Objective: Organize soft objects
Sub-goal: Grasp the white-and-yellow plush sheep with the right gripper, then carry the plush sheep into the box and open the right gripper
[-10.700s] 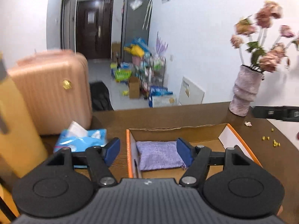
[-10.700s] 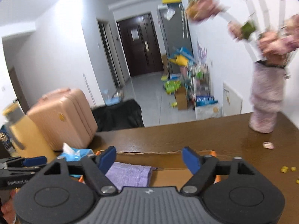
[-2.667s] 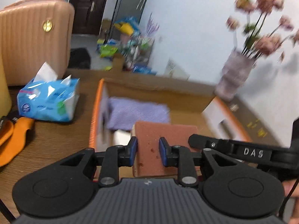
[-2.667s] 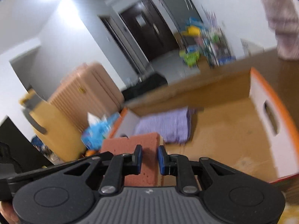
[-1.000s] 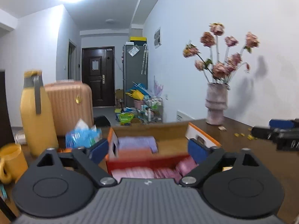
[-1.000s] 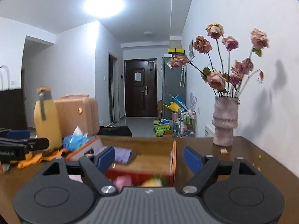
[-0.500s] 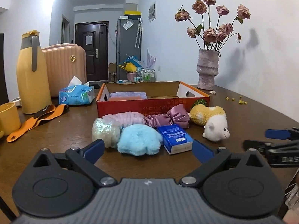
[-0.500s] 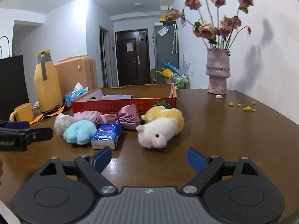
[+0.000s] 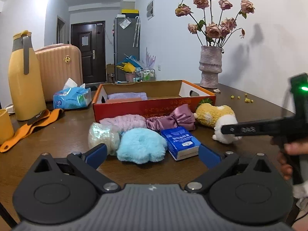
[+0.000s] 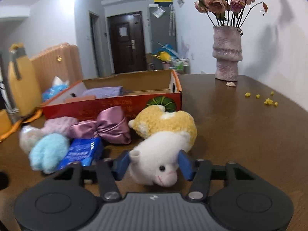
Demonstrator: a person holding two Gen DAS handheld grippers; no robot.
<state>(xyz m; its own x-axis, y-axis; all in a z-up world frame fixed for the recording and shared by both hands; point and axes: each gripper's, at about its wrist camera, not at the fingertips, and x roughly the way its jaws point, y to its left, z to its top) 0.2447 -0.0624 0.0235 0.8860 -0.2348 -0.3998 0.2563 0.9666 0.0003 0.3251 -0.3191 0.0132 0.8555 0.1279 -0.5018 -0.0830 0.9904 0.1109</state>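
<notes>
Left wrist view: the left gripper (image 9: 152, 153) hangs low over the brown wooden table (image 9: 57, 134), its blue pads spread wide with nothing between them. Just beyond it lie a fluffy light-blue plush (image 9: 141, 148), a pale iridescent bundle (image 9: 101, 134) to its left and a small blue tissue packet (image 9: 180, 141) to its right. Behind these rest a fuzzy pink roll (image 9: 123, 122) and a mauve satin bow (image 9: 173, 118), both near the front wall of the red open cardboard box (image 9: 154, 106), which holds a folded lilac cloth (image 9: 127, 95). At right, the yellow-and-white plush animal (image 9: 215, 116) lies on the table, with the black right gripper reaching across its white head. Right wrist view: the right gripper (image 10: 154, 162) has just been closing, and its blue pads now press both sides of the plush animal's white head; the toy's yellow body lies behind on the table, near the box's right front corner. A pink textured vase of dried roses (image 10: 227, 55) stands far right.
</notes>
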